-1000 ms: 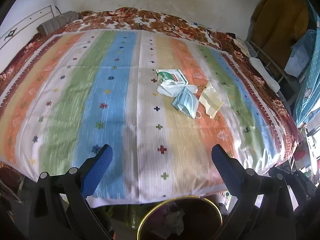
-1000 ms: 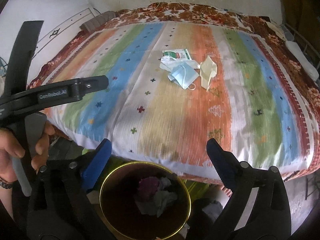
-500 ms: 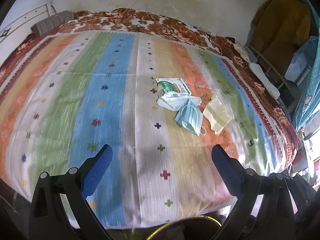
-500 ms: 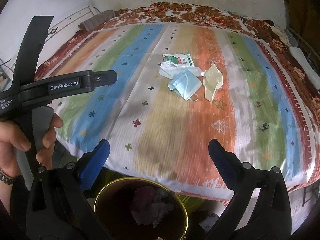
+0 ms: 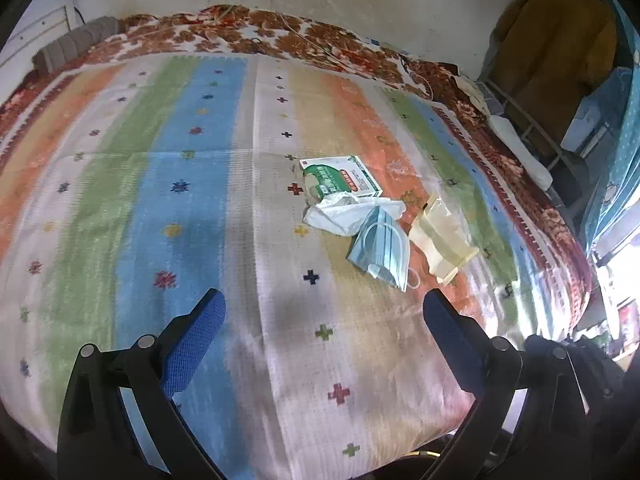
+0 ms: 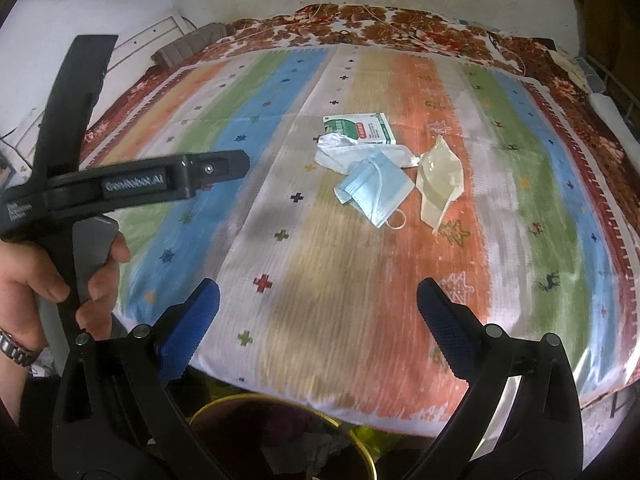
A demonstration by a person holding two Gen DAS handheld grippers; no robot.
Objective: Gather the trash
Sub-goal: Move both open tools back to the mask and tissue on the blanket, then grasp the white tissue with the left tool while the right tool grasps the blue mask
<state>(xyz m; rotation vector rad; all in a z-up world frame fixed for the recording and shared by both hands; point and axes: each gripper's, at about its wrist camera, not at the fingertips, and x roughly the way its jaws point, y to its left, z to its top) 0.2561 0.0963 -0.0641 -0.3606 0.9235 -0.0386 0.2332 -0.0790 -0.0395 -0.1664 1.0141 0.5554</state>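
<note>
Trash lies in a cluster on the striped bed cover (image 5: 200, 208) (image 6: 360, 280): a green and white box (image 5: 340, 178) (image 6: 360, 129), a crumpled white wrapper (image 5: 340, 216) (image 6: 340, 152), a blue face mask (image 5: 382, 250) (image 6: 374, 192) and a yellowish plastic bag (image 5: 440, 240) (image 6: 438, 180). My left gripper (image 5: 320, 312) is open above the cover, short of the mask. My right gripper (image 6: 318, 300) is open and empty over the bed's near edge. A dark bin with a gold rim (image 6: 352, 432) holds scraps below that edge. A hand (image 6: 44, 276) holds the left gripper's body (image 6: 132, 188).
Brown floral bedding (image 5: 280, 36) and a grey roll (image 5: 72, 46) lie at the bed's far end by the wall. Hanging clothes (image 5: 556, 52) and a metal rack (image 5: 532, 128) stand at the right side.
Both grippers have moved forward over the bed toward the trash cluster. The bin has slid nearly out of the left wrist view. Both stay open.
</note>
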